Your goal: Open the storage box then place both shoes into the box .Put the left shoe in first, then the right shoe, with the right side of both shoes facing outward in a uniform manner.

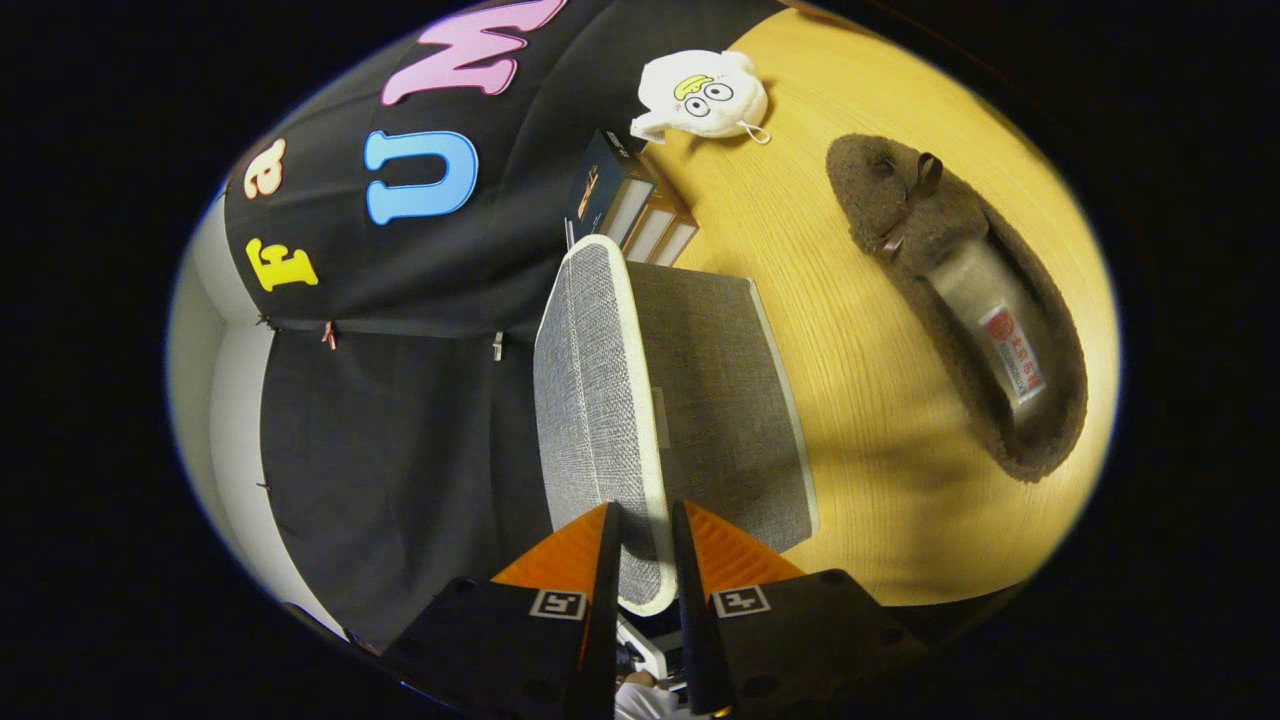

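My gripper is rolled onto its side, so the wooden table runs up one side of the view. Its orange fingers are shut on the white-trimmed edge of the grey fabric storage box lid. The lid is lifted and seen almost edge-on. Its pale woven outer face lies on one side of the fingers. On the other side is a darker grey panel of the box. A fuzzy brown shoe with a small bow lies on the table beyond the box, opening up and insole label showing.
A white plush toy with cartoon eyes lies on the table past the box. Next to it, a small stack of boxed items stands against the black cloth wall. Bare wood lies between the box and the shoe.
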